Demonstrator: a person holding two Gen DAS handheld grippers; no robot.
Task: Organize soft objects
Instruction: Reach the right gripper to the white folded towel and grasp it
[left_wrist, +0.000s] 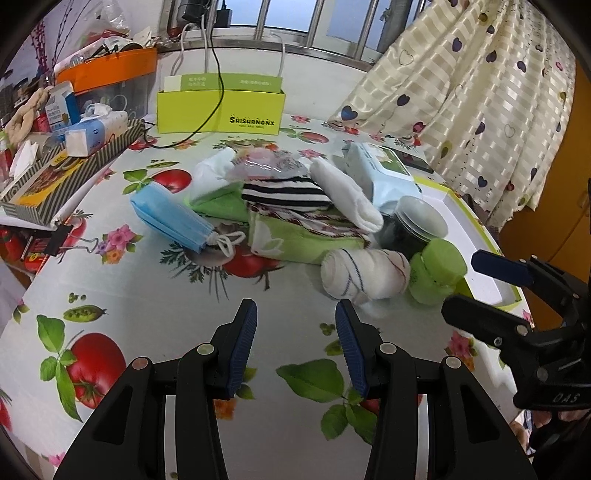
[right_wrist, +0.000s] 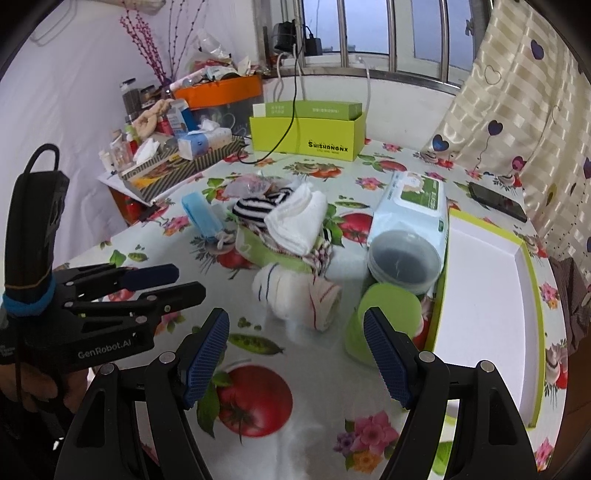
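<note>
A heap of soft things lies mid-table: a blue face mask (left_wrist: 168, 218), a black-and-white striped sock (left_wrist: 286, 195), a folded white cloth (left_wrist: 345, 195) and a green patterned cloth (left_wrist: 295, 240). Nearest me lies a rolled white cloth (left_wrist: 364, 275) (right_wrist: 295, 295) with blue and red lines. My left gripper (left_wrist: 297, 314) (right_wrist: 188, 280) hovers open over bare tablecloth short of the roll, with nothing between its fingers. My right gripper (right_wrist: 295, 321) (left_wrist: 461, 283) is open too. The roll lies just beyond its fingertips, and a green bottle (right_wrist: 388, 314) is by its right finger.
A white tray with a green rim (right_wrist: 480, 295) lies at the right. Beside it are a clear jar (right_wrist: 404, 258) and a wipes pack (right_wrist: 413, 206). A green box (right_wrist: 306, 136) stands at the back, clutter boxes (left_wrist: 66, 170) at the left, a phone (right_wrist: 498, 201) and a curtain (left_wrist: 480, 92) at the right.
</note>
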